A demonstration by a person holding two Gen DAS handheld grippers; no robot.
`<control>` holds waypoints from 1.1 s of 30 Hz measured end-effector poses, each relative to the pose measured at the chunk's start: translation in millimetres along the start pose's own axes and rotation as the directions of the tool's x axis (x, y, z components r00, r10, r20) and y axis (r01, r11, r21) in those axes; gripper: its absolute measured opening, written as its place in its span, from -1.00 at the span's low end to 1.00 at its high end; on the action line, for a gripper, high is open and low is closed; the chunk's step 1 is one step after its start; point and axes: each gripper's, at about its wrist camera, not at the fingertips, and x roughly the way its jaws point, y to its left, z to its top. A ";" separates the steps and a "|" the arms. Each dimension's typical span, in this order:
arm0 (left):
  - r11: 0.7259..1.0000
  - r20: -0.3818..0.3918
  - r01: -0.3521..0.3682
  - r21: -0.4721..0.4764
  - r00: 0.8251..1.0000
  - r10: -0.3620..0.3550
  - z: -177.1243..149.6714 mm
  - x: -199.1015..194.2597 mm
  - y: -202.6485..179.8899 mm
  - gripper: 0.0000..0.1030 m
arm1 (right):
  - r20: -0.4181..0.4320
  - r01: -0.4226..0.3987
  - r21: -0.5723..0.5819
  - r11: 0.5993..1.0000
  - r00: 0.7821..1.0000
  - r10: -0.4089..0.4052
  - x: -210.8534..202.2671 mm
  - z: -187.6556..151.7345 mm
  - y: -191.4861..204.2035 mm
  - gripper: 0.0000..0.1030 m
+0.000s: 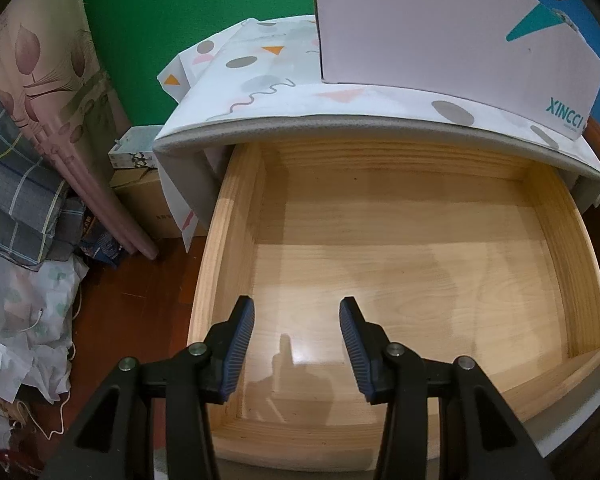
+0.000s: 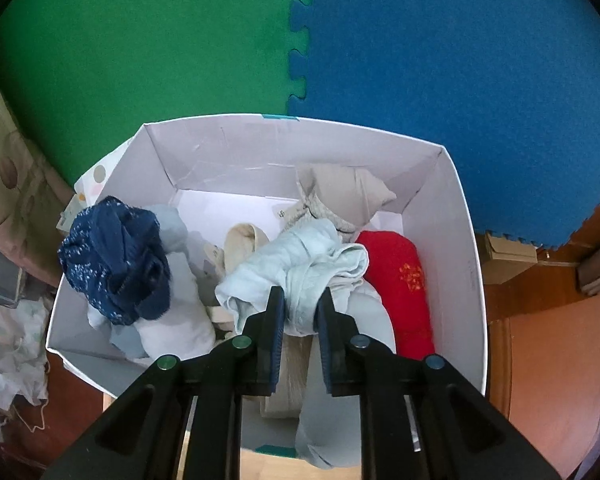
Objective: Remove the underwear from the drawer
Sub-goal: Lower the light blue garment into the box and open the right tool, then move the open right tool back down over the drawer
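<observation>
In the left wrist view the wooden drawer [image 1: 400,264] is pulled out from under a patterned cabinet top [image 1: 284,92] and holds nothing visible. My left gripper [image 1: 297,320] is open and empty over the drawer's front left part. In the right wrist view my right gripper [image 2: 301,304] is shut on a pale blue underwear [image 2: 300,264] and holds it over a white cardboard box [image 2: 470,280]. The box holds several garments: a dark blue dotted one [image 2: 116,256], a red one [image 2: 400,276], a beige one [image 2: 340,196] and white ones [image 2: 172,320].
The white box [image 1: 440,28] stands on the cabinet top above the drawer. Bedding and crumpled cloth [image 1: 24,208] lie on the floor at left, with a cardboard carton [image 1: 148,208] beside the cabinet. Green [image 2: 140,48] and blue [image 2: 460,60] foam mats cover the wall behind.
</observation>
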 end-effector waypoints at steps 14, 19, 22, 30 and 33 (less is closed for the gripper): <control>1.000 0.006 -0.005 0.003 1.000 0.005 1.9 -6.7 0.6 -0.12 | 0.130 -0.045 0.004 0.999 0.991 0.044 -65.0 -30.2 -13.5 0.58; 1.000 0.027 -0.003 0.015 1.000 0.003 0.5 -16.2 -1.6 -0.12 | 0.194 -0.044 -0.007 0.999 0.980 0.045 -94.4 -79.1 -19.9 0.90; 1.000 0.042 0.001 0.021 0.999 -0.002 -0.2 -22.0 -3.3 -0.12 | 0.198 -0.022 -0.001 1.000 0.980 0.022 -96.8 -119.5 -23.3 0.96; 1.000 0.043 0.022 0.018 0.999 -0.023 -4.5 -31.6 -6.4 -0.12 | 0.110 0.022 -0.003 1.000 0.994 -0.022 -62.3 -222.1 -16.2 0.96; 1.000 0.054 0.014 0.023 0.998 -0.015 -6.0 -35.1 -9.0 -0.12 | 0.073 0.016 -0.013 1.000 0.997 -0.015 -48.9 -249.1 -6.4 0.96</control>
